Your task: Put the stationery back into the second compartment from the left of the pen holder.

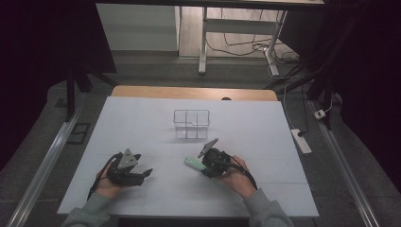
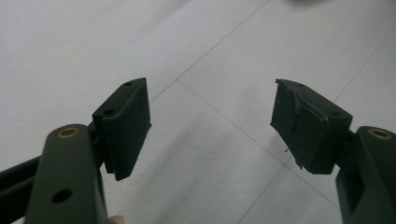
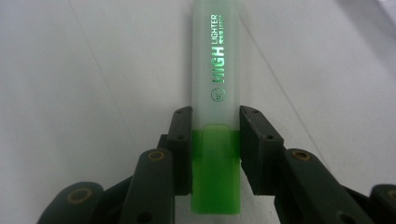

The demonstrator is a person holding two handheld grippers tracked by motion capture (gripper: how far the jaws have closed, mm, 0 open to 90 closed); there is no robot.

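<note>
— Two tools over the white worktop [image 1: 142, 123]; what has the right tool [image 3: 215, 140] got?
— A green highlighter [image 3: 216, 93], pinched at the seam where its solid green end meets the frosted barrel printed "HIGH LIGHTER". Seen from above, it juts out toward the left tool [image 1: 142, 174], low over the worktop.
— And the left tool?
— Jaws spread wide, nothing between them but bare sheet with thin ruled lines.
— Anything else on the worktop?
— A clear divided organiser [image 1: 191, 124] stands near the middle, beyond the right tool and apart from it.
</note>
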